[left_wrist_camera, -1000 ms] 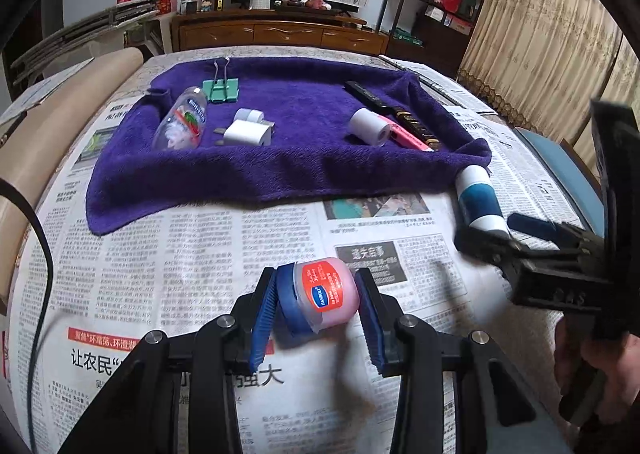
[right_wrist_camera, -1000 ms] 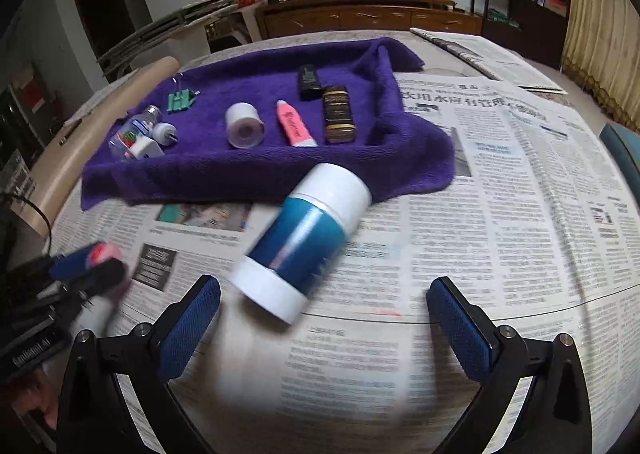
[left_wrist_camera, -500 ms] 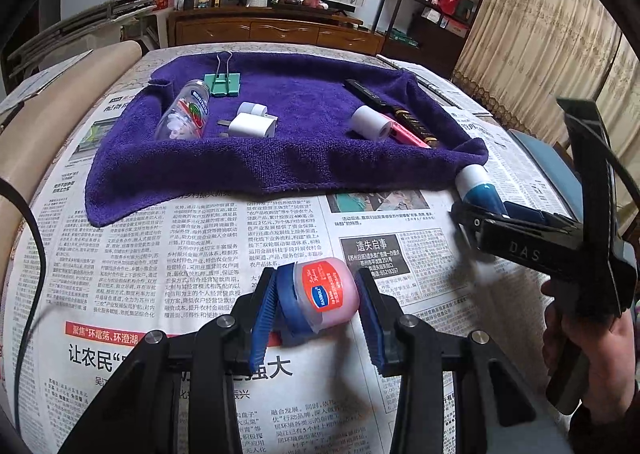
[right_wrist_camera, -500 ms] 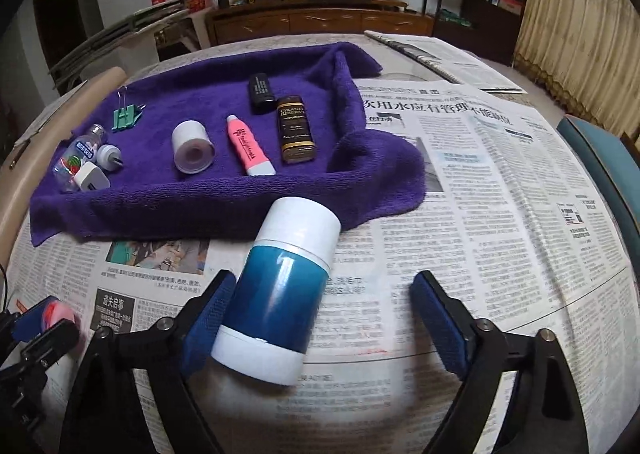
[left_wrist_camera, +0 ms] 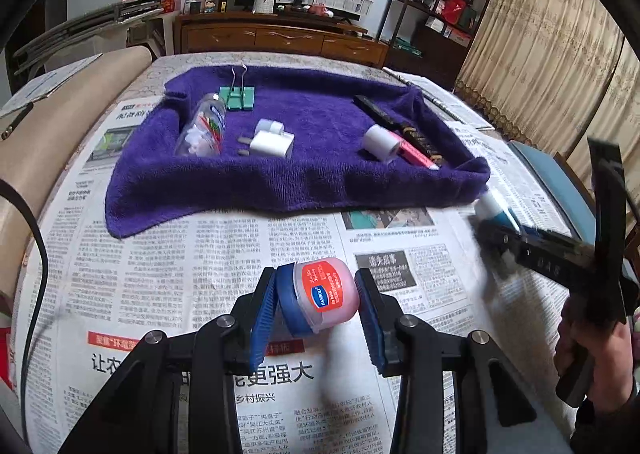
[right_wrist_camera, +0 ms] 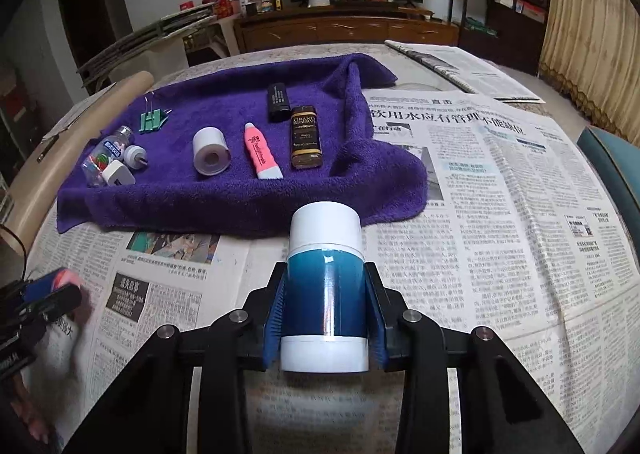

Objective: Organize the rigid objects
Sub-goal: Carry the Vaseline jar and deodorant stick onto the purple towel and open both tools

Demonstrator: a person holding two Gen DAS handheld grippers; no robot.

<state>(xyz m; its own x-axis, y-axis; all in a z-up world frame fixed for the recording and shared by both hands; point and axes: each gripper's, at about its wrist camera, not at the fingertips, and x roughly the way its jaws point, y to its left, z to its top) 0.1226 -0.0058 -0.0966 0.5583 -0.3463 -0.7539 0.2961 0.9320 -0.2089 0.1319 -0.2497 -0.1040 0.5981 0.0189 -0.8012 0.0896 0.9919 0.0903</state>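
Right wrist view: right tool [right_wrist_camera: 325,328] is closing on the blue-and-white cylinder [right_wrist_camera: 326,286], pads flanking its blue body w/ little or no gap; it is lying on the newspaper-covered table [right_wrist_camera: 500,214], long axis running straight away from the tool toward the purple towel [right_wrist_camera: 224,190], white cap nearest the towel's edge. Left wrist view: left tool [left_wrist_camera: 316,312] is clenching the pink jar [left_wrist_camera: 326,300], lid facing left. Right tool is sitting nearer the towel's folded right corner, so the cylinder likely goes fwd along its own axis.

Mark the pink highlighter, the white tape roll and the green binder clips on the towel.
pink highlighter [right_wrist_camera: 262,152]: right wrist view, middle of its body.
white tape roll [right_wrist_camera: 211,150]: right wrist view, outer side above the core.
green binder clips [left_wrist_camera: 238,96]: left wrist view, green clip body.
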